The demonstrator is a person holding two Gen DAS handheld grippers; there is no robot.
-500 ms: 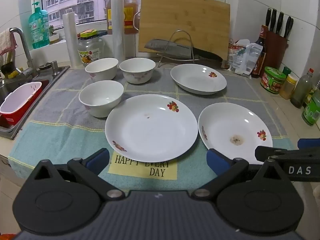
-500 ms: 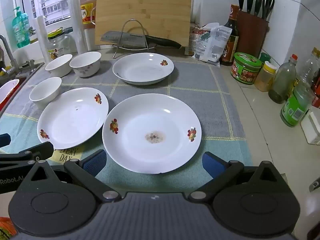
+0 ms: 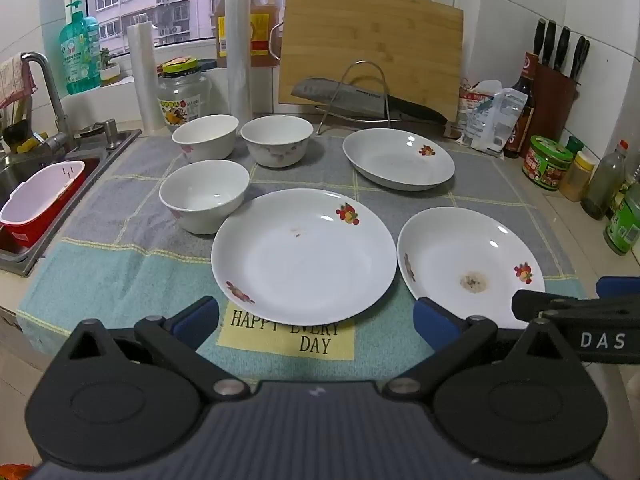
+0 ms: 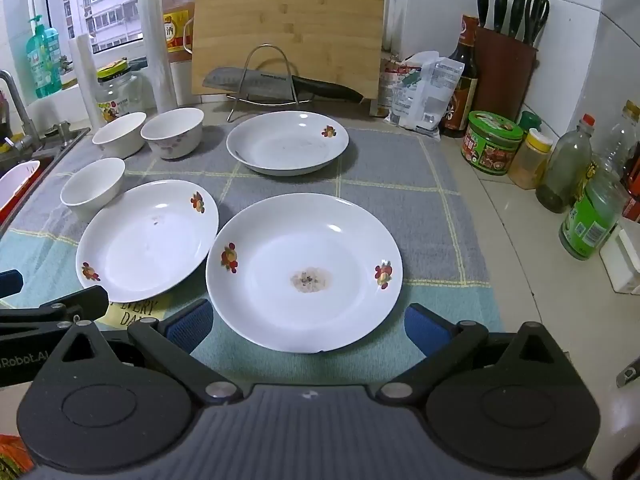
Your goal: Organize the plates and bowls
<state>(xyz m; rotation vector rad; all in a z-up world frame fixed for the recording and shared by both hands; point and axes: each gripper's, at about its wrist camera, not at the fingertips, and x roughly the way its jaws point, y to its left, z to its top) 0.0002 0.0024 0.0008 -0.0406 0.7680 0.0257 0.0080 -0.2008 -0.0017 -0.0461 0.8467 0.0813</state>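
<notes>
Jaws of the left gripper point(image 3: 316, 320) and right gripper point(image 4: 306, 326) are being held wide apart, empty, short of 3 white floral plates point(image 4: 304, 272) and 3 white bowls point(image 3: 204, 196), seemingly readied for stacking.

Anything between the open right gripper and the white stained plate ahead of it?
Nothing: only bare teal cloth mat lies between the right gripper and the white stained plate, seen in the right wrist view.

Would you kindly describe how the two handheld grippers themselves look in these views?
Both match: the left gripper and right gripper have black linkage arms with silver pivot pins, round black housings, a ribbed dark grey body and blue finger pads. White lettering marks their sides. No hand, sleeve or cable shows.
</notes>
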